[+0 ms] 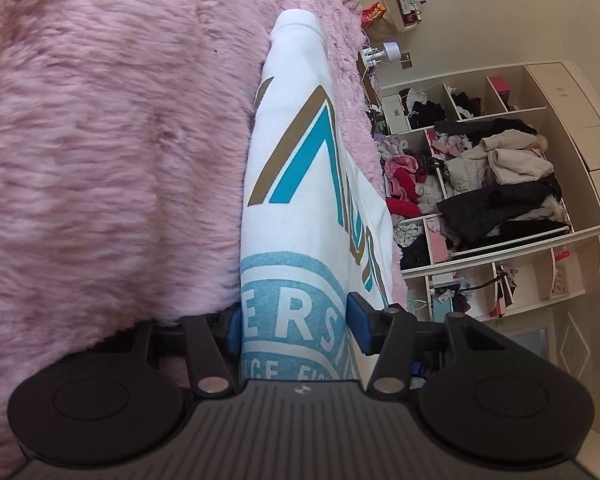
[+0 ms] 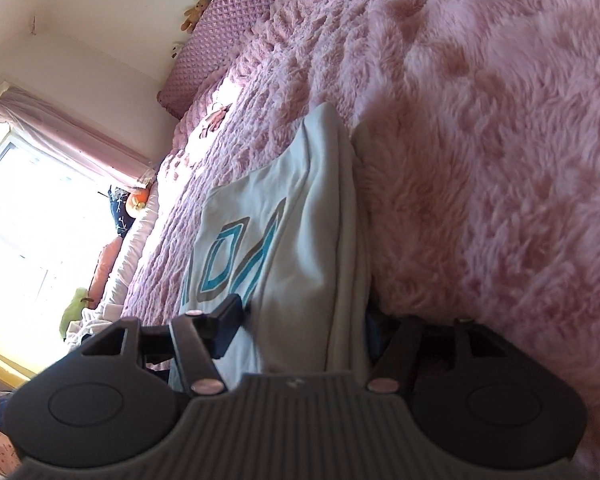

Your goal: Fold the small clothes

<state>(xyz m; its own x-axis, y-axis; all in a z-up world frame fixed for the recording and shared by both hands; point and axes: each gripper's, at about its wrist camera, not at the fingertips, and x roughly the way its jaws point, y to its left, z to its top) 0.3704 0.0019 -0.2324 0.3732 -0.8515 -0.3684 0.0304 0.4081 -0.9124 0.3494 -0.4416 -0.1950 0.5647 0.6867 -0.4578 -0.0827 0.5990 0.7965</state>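
The left gripper [image 1: 294, 326] straddles the folded white top [image 1: 300, 184], jaws apart, pads clear of the cloth. The right gripper [image 2: 300, 328] is likewise released around the top's [image 2: 300, 216] edge. The top lies on the pink blanket [image 1: 100, 140]. Beyond, open shelves [image 1: 500, 240] hold heaped clothes [image 1: 500, 176].

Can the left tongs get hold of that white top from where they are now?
Probably yes. The left tongs already straddle the near edge of the white top, one pad on each side of the cloth and standing apart from it. Nothing lies between them, only the pink blanket beneath.
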